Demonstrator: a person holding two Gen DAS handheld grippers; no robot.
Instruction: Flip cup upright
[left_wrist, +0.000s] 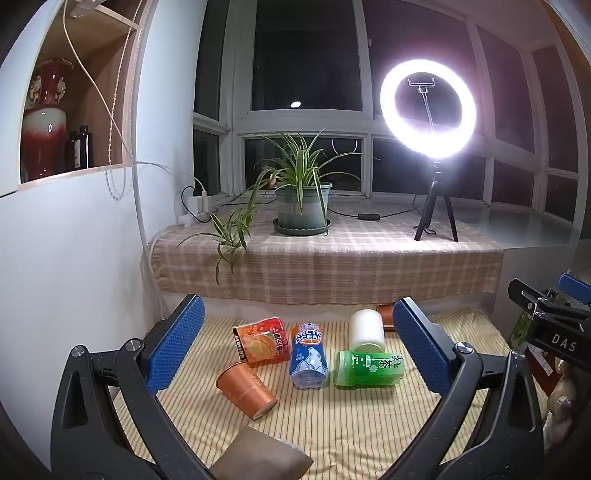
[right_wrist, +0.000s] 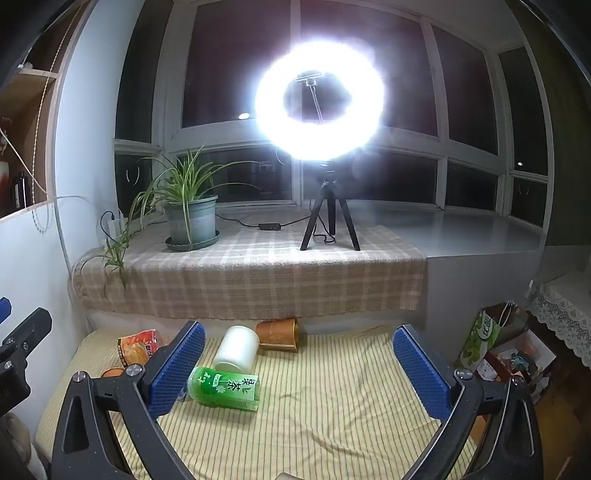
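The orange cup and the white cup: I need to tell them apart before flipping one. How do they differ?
Colour: the orange cup is copper-orange with a textured wall; the white cup is plain white.
Place: the orange cup lies nearest the left gripper, left of the blue bottle; the white cup lies further back, behind the green bottle.
Shape: the orange cup tapers; the white cup looks straight-sided.
Both lie on their sides, ungripped.

A home, by a bay window at night; potted plant (left_wrist: 301, 206) on a checked cloth (left_wrist: 325, 258); vase (left_wrist: 44, 122) in a wooden shelf; striped mat (right_wrist: 332, 406).
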